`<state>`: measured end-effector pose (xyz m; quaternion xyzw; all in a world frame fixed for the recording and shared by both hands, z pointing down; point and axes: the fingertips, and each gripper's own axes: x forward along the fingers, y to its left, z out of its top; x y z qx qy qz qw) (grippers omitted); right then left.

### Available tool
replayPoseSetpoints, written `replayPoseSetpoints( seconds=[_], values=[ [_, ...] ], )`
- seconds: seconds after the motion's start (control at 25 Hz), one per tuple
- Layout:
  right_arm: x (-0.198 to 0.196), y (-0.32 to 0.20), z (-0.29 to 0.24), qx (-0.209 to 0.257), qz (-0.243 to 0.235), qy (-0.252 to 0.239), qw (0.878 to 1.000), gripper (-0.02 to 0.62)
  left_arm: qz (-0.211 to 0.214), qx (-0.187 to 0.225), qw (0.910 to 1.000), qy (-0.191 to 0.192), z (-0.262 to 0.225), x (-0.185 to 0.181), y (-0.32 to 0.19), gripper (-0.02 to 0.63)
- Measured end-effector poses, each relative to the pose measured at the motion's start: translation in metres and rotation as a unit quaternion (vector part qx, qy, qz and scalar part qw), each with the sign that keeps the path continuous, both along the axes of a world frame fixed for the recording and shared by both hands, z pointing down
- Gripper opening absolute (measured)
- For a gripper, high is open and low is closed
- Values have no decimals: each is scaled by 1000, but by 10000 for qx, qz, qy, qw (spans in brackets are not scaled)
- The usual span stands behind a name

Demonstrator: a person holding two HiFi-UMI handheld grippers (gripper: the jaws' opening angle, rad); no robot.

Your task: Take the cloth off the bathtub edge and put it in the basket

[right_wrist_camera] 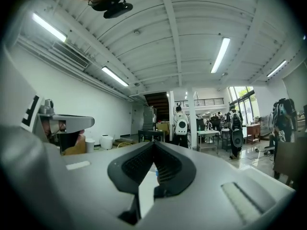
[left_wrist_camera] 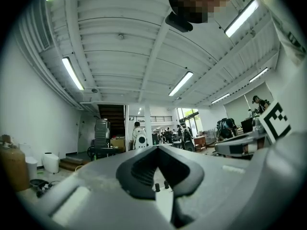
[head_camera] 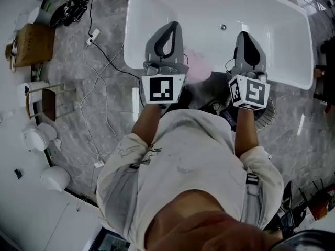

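Note:
Seen from the head view, a white bathtub [head_camera: 285,30] lies ahead of me. A pale pink cloth [head_camera: 198,66] rests on its near edge, between my two grippers. Both grippers point level over that edge. The left gripper [head_camera: 168,26] is just left of the cloth and its jaws meet at the tips [left_wrist_camera: 156,147] with nothing between them. Right of the cloth, the right gripper [head_camera: 245,35] is likewise shut and empty [right_wrist_camera: 153,143]. A dark round basket [head_camera: 269,114] with a ribbed rim stands on the floor below the right gripper, largely hidden by my arms.
Cables [head_camera: 102,61] trail over the grey marble floor left of the tub. A brown box [head_camera: 34,45], a stool [head_camera: 46,102] and white round objects [head_camera: 39,137] stand at the far left. Both gripper views look level into a large hall with people [right_wrist_camera: 181,123] far off.

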<state>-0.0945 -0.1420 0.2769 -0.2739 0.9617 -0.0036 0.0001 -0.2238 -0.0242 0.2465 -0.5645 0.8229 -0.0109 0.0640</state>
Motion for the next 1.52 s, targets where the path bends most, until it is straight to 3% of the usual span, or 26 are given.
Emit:
replayPoseSetpoints(
  seconds=[0.16, 0.36, 0.64, 0.84, 1.0, 1.08, 1.32, 1.4, 1.52],
  values=[
    [-33, 7, 16, -31, -198, 176, 9996, 3, -21, -7, 9999, -118, 5, -26, -2, 2],
    [-63, 15, 43, -159, -420, 456, 9979, 3, -25, -30, 10000, 80, 23, -50, -1, 2],
    [-88, 30, 116, -360, -853, 1041, 9902, 3, -162, 345, 9992, 129, 52, -71, 4, 2],
    [-91, 54, 181, -563, -1180, 1533, 9795, 3, -181, 82, 9989, 422, 97, -73, 3, 2],
    [-96, 62, 239, -1152, -1456, 1737, 9671, 3, -137, -175, 9980, 591, 136, -75, 0, 2],
    [-98, 68, 268, -1255, -1646, 1986, 9580, 5, -130, -257, 9974, 666, 152, -76, 1, 2],
    [-101, 115, 345, -1508, -2397, 2853, 9156, 147, -239, -448, 9941, 962, 189, -84, 17, 2],
    [-101, 133, 371, -1501, -2734, 3246, 8930, 212, -269, -510, 9930, 1034, 199, -85, 20, 2],
    [-95, 157, 413, -1396, -3303, 3932, 8466, 348, -302, -603, 9909, 1167, 213, -85, 21, 2]
  ],
)
